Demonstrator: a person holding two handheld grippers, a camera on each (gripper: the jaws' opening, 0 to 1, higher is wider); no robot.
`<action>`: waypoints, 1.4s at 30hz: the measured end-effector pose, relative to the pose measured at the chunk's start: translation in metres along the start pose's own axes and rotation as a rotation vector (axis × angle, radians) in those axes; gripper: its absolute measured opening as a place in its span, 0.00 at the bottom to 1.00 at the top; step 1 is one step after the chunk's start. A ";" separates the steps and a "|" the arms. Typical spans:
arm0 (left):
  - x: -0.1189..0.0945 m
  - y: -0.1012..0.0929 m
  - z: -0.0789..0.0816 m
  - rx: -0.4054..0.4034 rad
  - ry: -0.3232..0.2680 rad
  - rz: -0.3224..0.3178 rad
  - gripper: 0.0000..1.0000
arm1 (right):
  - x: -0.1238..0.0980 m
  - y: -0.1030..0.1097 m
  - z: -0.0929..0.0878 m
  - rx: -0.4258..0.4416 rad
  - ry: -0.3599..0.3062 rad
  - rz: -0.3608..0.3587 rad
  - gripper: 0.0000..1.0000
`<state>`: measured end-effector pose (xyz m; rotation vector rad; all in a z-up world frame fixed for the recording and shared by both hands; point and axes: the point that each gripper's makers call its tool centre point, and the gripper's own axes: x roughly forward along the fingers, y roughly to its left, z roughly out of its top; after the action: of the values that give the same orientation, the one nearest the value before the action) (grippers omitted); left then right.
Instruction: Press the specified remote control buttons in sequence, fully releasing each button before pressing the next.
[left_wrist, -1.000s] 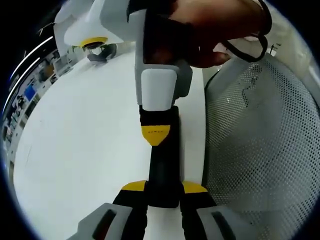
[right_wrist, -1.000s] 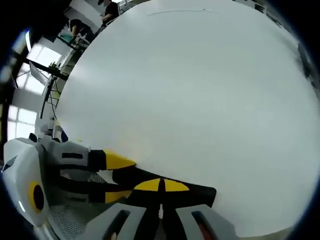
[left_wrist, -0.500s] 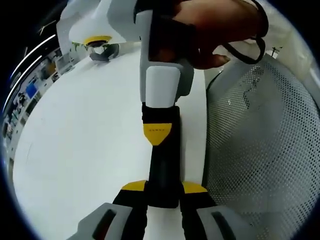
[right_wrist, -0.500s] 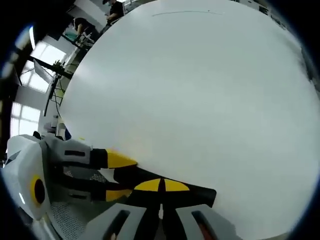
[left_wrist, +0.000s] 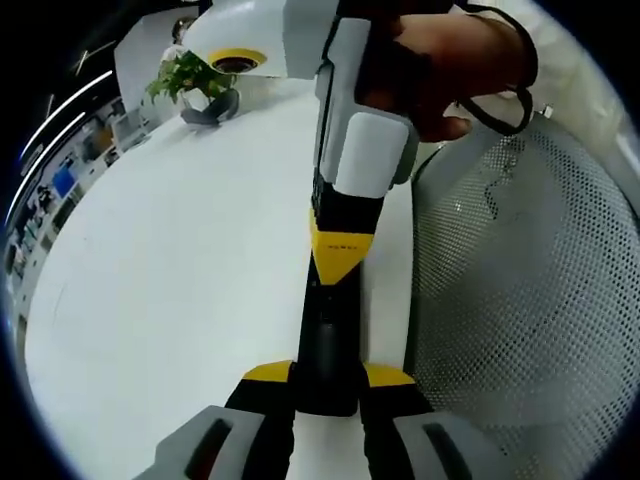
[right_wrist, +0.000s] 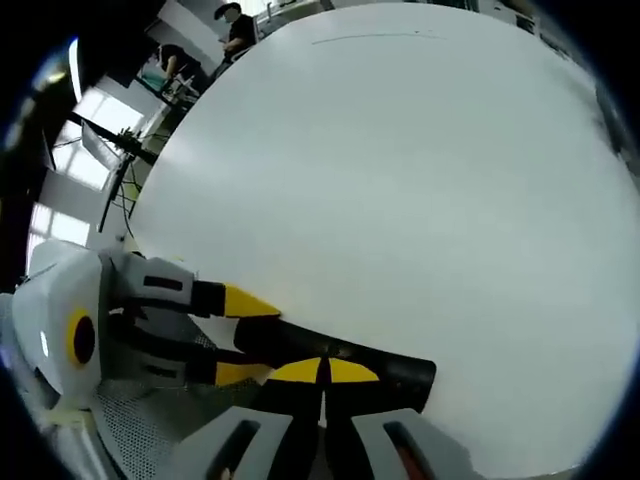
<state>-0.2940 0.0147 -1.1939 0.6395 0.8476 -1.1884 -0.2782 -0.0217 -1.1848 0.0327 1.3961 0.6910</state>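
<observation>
A black remote (left_wrist: 325, 350) lies lengthwise on the white table (left_wrist: 160, 280), near its right edge. My left gripper (left_wrist: 327, 378) is shut on the remote's near end, a yellow-tipped jaw on each side. The right gripper (left_wrist: 341, 258) reaches down from above in a person's hand (left_wrist: 450, 60), its yellow tips closed together on the remote's top face, near the far end. In the right gripper view, my right gripper (right_wrist: 322, 372) is shut with nothing between its tips, resting on the remote (right_wrist: 400, 372). The left gripper (right_wrist: 245, 338) clamps the remote from the left.
A white perforated mesh surface (left_wrist: 520, 280) curves along the table's right edge, close to the remote. A potted plant (left_wrist: 190, 80) stands at the table's far side. Wide bare tabletop (right_wrist: 400, 180) spreads beyond the remote. People (right_wrist: 235, 20) stand far off past the table.
The right gripper has tilted and shifted its tip slightly farther along the remote, uncovering the plant behind it. My left gripper still holds the remote in place.
</observation>
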 end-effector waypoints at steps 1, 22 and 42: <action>0.000 0.000 0.000 0.000 -0.001 0.000 0.24 | 0.000 -0.001 0.001 -0.003 -0.001 -0.004 0.00; 0.000 0.001 -0.001 -0.005 -0.006 -0.001 0.25 | 0.005 -0.002 0.001 0.002 0.005 -0.096 0.00; 0.000 0.001 0.000 -0.010 -0.015 0.003 0.24 | 0.001 -0.005 -0.001 0.201 -0.091 0.008 0.00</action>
<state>-0.2934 0.0150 -1.1944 0.6226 0.8397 -1.1842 -0.2775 -0.0253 -1.1883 0.2260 1.3736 0.5464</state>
